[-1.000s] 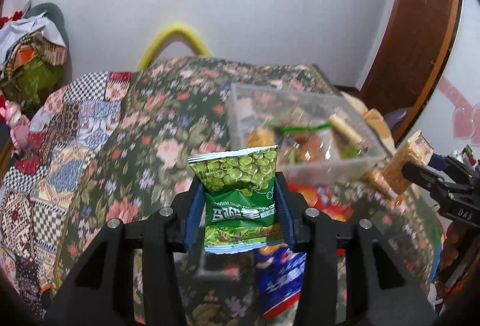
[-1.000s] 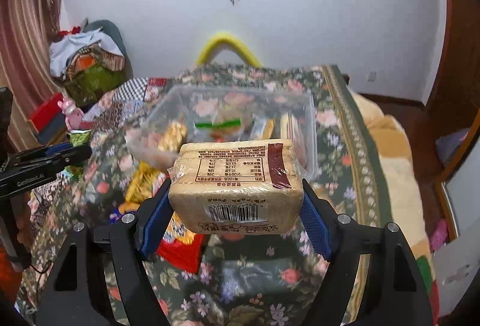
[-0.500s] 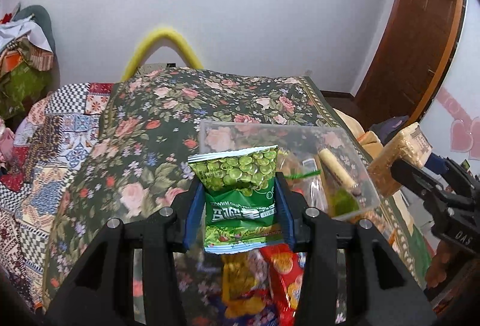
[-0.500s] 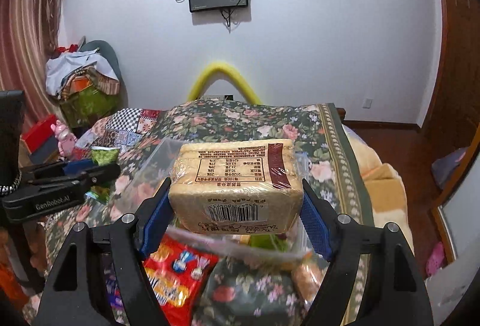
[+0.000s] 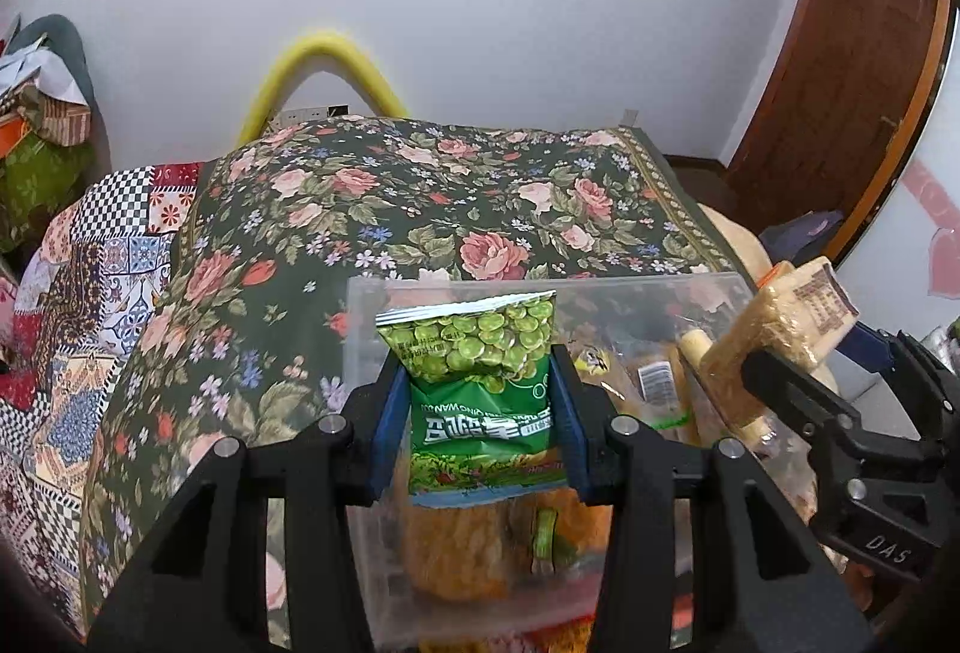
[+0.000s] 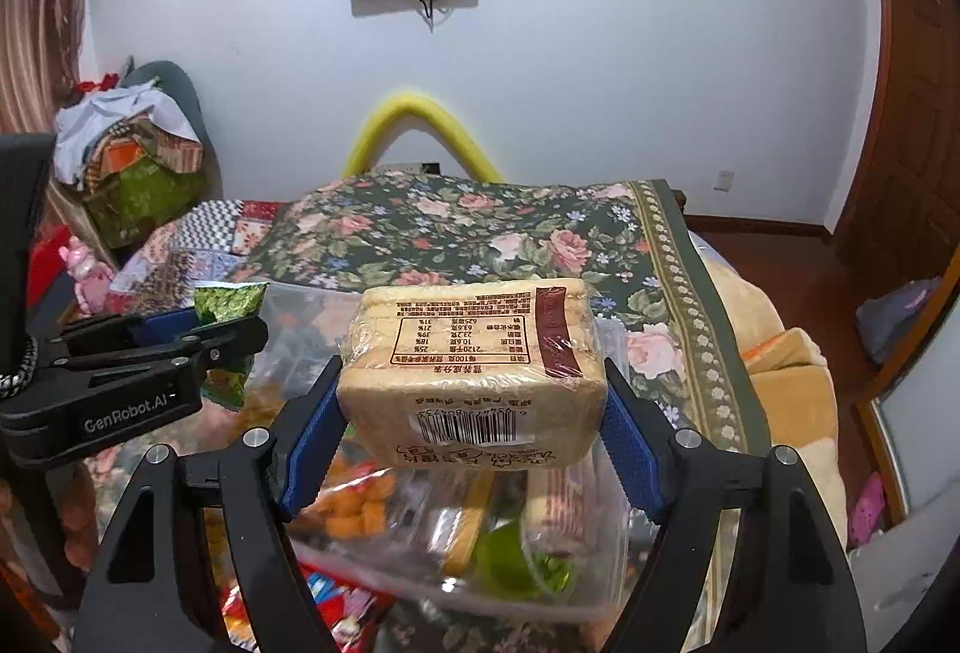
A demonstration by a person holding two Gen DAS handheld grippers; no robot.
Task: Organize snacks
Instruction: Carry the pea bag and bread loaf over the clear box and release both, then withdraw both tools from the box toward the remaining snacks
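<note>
My left gripper point(image 5: 477, 416) is shut on a green pea snack bag point(image 5: 477, 371) and holds it over the left part of a clear plastic bin point(image 5: 366, 293). My right gripper point(image 6: 471, 413) is shut on a tan wrapped cracker pack point(image 6: 474, 371), held above the same bin point(image 6: 612, 551). The bin holds several snack packets. In the left wrist view the cracker pack point(image 5: 780, 317) shows at the right; in the right wrist view the green bag point(image 6: 225, 302) shows at the left.
The bin sits on a bed with a floral cover point(image 5: 456, 197). Red snack bags point(image 6: 336, 593) lie in front of the bin. A patchwork quilt point(image 5: 84, 257) is at the left, a wooden door point(image 5: 840, 83) at the right, and a yellow arch point(image 5: 324, 59) by the wall.
Both grippers have risen and moved forward with their packs, from in front of the bin to above it. The loose bags near the bin have dropped toward the bottom of view.
</note>
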